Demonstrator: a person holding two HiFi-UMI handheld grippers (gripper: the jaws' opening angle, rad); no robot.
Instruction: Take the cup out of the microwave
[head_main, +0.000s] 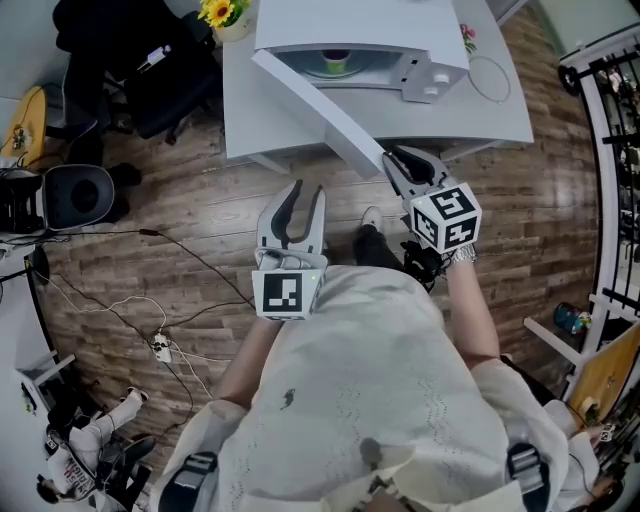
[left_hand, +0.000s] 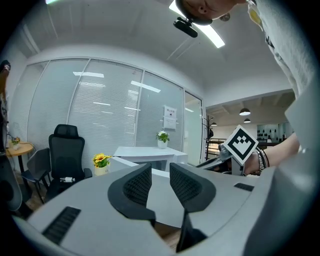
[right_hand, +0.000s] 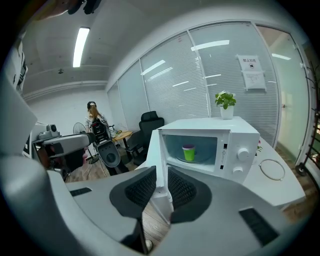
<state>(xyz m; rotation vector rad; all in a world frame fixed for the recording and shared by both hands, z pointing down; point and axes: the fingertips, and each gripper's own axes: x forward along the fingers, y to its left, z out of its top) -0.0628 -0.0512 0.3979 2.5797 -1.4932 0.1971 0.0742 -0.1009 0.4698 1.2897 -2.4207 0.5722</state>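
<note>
A white microwave (head_main: 360, 40) stands on the white table (head_main: 500, 110) with its door (head_main: 320, 110) swung wide toward me. Inside, on the turntable, sits a green cup (right_hand: 188, 152), small in the head view (head_main: 337, 62). My right gripper (head_main: 395, 160) is at the door's free edge. In the right gripper view the door edge (right_hand: 156, 160) lies between its pads, and the gripper (right_hand: 161, 187) is shut on it. My left gripper (head_main: 298, 190) hovers over the floor short of the table. Its jaws (left_hand: 159, 172) stand apart with nothing between them.
Yellow flowers (head_main: 222, 12) sit at the table's left corner, and a white cable loop (head_main: 490, 78) lies right of the microwave. A small potted plant (right_hand: 226, 102) tops the microwave. A black office chair (head_main: 150, 70) stands left. Cables (head_main: 150, 320) trail over the wooden floor. A rack (head_main: 610, 150) lines the right.
</note>
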